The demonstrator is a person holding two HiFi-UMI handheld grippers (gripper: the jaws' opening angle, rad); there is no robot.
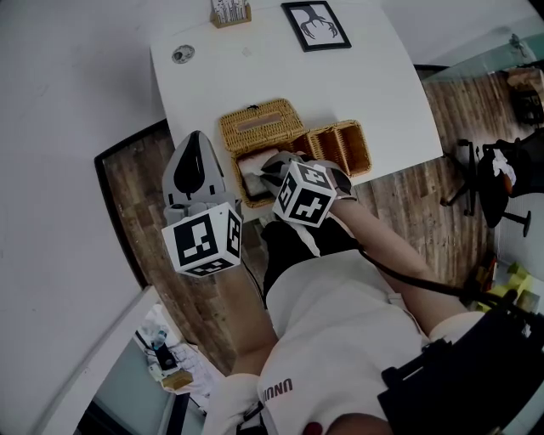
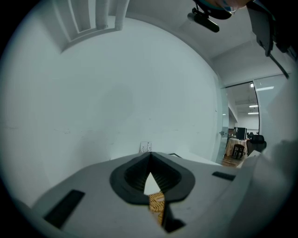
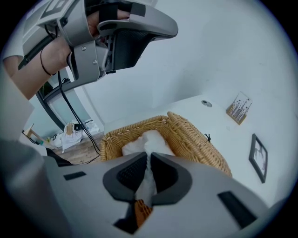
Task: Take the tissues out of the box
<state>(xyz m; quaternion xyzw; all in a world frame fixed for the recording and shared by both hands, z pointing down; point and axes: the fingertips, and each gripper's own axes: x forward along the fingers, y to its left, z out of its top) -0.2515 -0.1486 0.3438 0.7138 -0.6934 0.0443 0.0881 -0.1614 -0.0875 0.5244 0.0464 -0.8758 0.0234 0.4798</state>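
Right tongs (image 3: 148, 160) steeply down into wicker box (image 3: 132, 128), tissue (image 3: 151, 139) between tight jaws.

You stand at a white desk (image 1: 357, 93) set against a plain white wall (image 2: 116, 93) — a framed picture (image 1: 315, 25) lies near its far edge. The floor (image 1: 140, 204) is dark wood planks; beyond the desk's right edge stand a black office chair (image 1: 486, 183) and a glass partition (image 1: 493, 55).
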